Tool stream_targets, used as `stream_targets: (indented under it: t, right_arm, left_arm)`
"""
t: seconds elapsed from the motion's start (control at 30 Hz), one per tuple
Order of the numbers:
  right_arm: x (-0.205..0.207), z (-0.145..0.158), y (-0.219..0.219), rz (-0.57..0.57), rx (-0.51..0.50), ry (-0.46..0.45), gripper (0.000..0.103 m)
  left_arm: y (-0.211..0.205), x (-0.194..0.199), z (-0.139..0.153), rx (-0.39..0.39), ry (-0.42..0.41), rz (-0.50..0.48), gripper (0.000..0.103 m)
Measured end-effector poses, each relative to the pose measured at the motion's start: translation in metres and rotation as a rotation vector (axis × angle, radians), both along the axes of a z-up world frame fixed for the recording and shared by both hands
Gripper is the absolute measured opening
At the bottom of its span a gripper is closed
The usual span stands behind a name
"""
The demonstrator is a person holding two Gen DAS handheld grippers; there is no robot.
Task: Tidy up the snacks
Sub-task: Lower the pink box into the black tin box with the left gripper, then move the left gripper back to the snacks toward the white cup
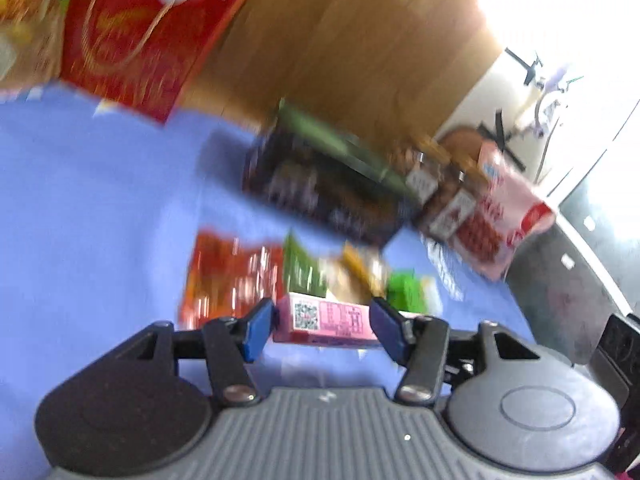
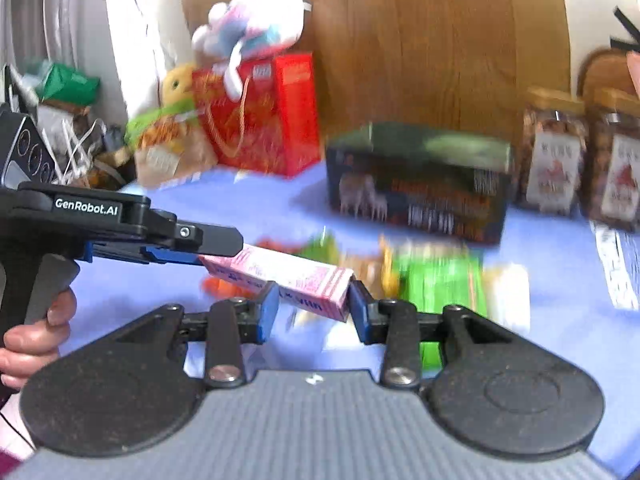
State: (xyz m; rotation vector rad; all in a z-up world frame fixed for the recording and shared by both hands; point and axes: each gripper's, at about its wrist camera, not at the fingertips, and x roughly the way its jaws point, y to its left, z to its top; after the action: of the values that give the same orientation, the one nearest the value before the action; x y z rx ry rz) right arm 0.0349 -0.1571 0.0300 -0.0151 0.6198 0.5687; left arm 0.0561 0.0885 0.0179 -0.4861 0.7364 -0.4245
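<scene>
A small pink box (image 1: 328,322) (image 2: 288,276) hangs above the blue tablecloth (image 1: 100,200), gripped at both ends. In the left wrist view my left gripper (image 1: 322,320) is shut on it, blue pads against its two sides. In the right wrist view my right gripper (image 2: 314,308) is shut on the near end. The left gripper (image 2: 200,254) reaches in from the left and clamps the far end. Under the box lie blurred loose snack packets: an orange-red one (image 1: 228,276), a green one (image 2: 440,292) and others.
A dark printed box (image 2: 416,184) stands behind the packets, with two snack jars (image 2: 554,160) to its right and a pink bag (image 1: 500,216) beyond. A red gift bag (image 2: 264,120) with a plush toy (image 2: 256,20) on top stands back left. A person's hand (image 2: 32,336) holds the left handle.
</scene>
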Motion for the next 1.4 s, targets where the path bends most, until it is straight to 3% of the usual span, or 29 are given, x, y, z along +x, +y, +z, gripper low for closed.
stream_targets:
  t: [0.1,0.2,0.3,0.6,0.73,0.83,1.07,1.2,1.4]
  right_arm:
    - [-0.008,-0.013,-0.001,-0.003,-0.004,0.042,0.043]
    - [-0.011,-0.019,0.0,-0.005,-0.011,0.057,0.045]
    - [-0.016,-0.018,0.0,0.002,-0.009,0.046,0.048]
    - [-0.021,-0.025,-0.003,0.025,-0.009,0.045,0.051]
    - [-0.02,-0.013,0.002,-0.017,-0.049,-0.019,0.049]
    - [-0.009,0.012,-0.009,-0.048,-0.007,-0.082,0.049]
    - [0.051,0.046,-0.023,-0.124,0.05,-0.154,0.049]
    - [0.093,0.055,-0.028,-0.171,0.073,-0.16,0.049]
    - [0.142,0.053,-0.036,-0.218,0.086,-0.165,0.049]
  left_arm:
    - [-0.007,-0.012,-0.016,0.033,0.039,0.001,0.053]
    - [-0.015,-0.017,-0.018,0.071,0.026,0.006,0.055]
    - [-0.013,-0.023,-0.012,0.05,0.025,0.0,0.06]
    - [-0.012,-0.03,-0.014,0.054,0.044,-0.009,0.059]
    - [-0.022,-0.021,-0.004,0.085,0.044,-0.037,0.058]
    - [-0.03,-0.01,0.022,0.097,-0.025,-0.063,0.058]
    - [-0.046,0.048,0.072,0.095,-0.157,-0.065,0.058]
    - [-0.055,0.099,0.083,0.082,-0.153,-0.057,0.058]
    - [-0.072,0.156,0.074,0.119,-0.129,-0.061,0.058]
